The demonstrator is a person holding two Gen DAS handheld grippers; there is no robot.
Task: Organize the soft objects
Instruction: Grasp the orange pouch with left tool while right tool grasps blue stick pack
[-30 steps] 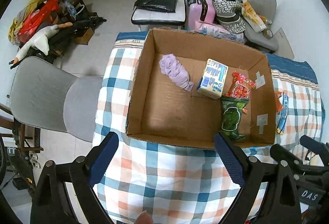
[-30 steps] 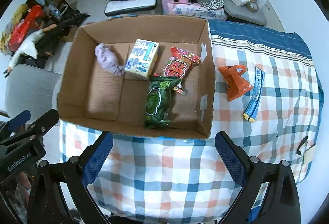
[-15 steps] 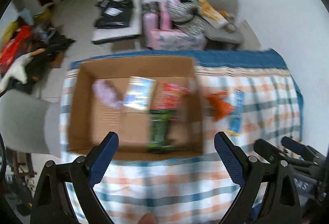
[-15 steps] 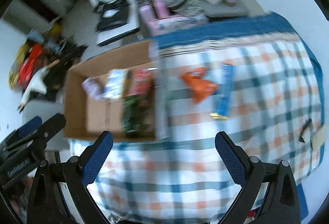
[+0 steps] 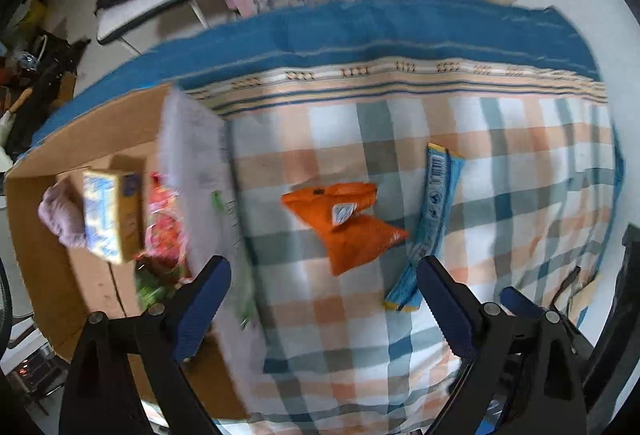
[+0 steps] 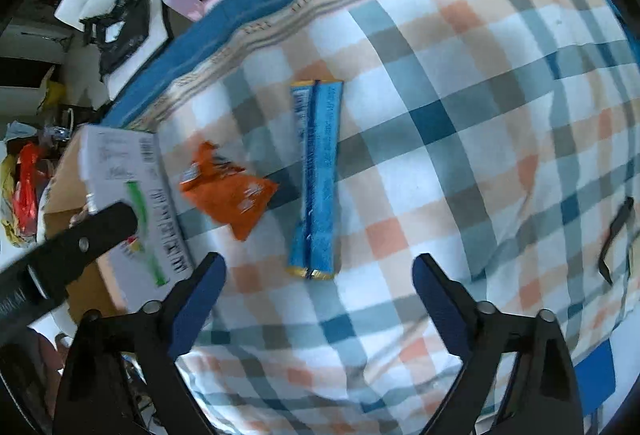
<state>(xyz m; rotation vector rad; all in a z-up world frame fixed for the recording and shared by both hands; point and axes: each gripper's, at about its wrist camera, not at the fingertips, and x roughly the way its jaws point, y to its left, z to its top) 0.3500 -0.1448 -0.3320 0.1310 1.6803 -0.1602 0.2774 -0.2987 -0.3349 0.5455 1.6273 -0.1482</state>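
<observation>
Far left on the checked cloth [image 5: 520, 171] sits the cardboard box [image 5: 92, 307], open top, its right wall [image 5: 200, 171] printed white with a barcode. Inside it, from the left wrist view: purple cloth bundle [image 5: 60, 215] against the left side, tissue pack [image 5: 112, 211] just right of it, red snack bag [image 5: 164, 223] next, green bag [image 5: 154, 285] nearer to me. All blurred, so I can't read the contact between them.

Right of the box, on the cloth: orange pouch [image 5: 348, 223], crumpled and lying flat, apart from the box wall. Just right of it is the blue stick pack [image 5: 432, 219], long axis running near-to-far, its near end close to my left gripper's right finger in that view. Right wrist view shows the same pair: orange pouch [image 6: 230, 191] left, blue stick pack [image 6: 318, 179] right, near each other, small gap.

My left gripper [image 5: 322, 303] has its jaws spread wide, nothing between them; it hangs above the cloth with the orange pouch roughly centred ahead. My right gripper [image 6: 318, 299] is also spread wide and empty, with the blue stick pack's near end straight ahead between the fingers' line. The left tool's black body shows at the left edge of the right wrist view, crossing in front of the box wall [image 6: 132, 195].

Far right on the cloth: a small dark strap-like item [image 6: 616, 239], can't identify it.
</observation>
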